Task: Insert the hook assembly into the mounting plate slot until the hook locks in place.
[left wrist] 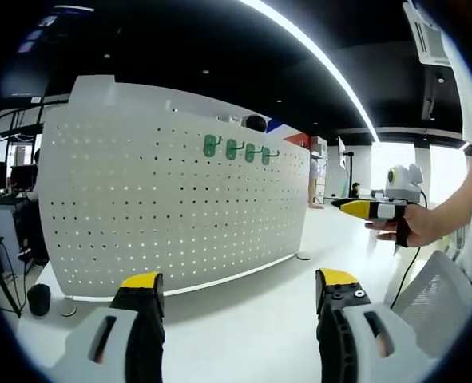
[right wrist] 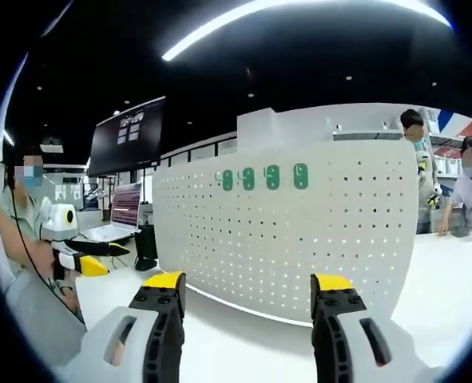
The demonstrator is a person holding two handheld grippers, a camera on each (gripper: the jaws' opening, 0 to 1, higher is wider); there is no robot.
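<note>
A white pegboard mounting plate [left wrist: 172, 203] stands upright on the white table, with several green hooks [left wrist: 237, 149] in a row near its top. In the right gripper view the same pegboard [right wrist: 299, 231] faces me with the green hooks [right wrist: 263, 177] high on it. My left gripper [left wrist: 239, 291] is open and holds nothing, a short way in front of the board. My right gripper [right wrist: 247, 291] is open with nothing between its jaws. The right gripper [left wrist: 371, 209] also shows at the right of the left gripper view, held by a hand. The left gripper [right wrist: 88, 259] appears at the left of the right gripper view.
The white table [left wrist: 251, 319] runs in front of the board. A small dark cylinder [left wrist: 38, 299] stands at the table's left. A laptop [right wrist: 120, 219] and a wall screen [right wrist: 128, 136] lie beyond the board. People stand at the back right [right wrist: 418, 171].
</note>
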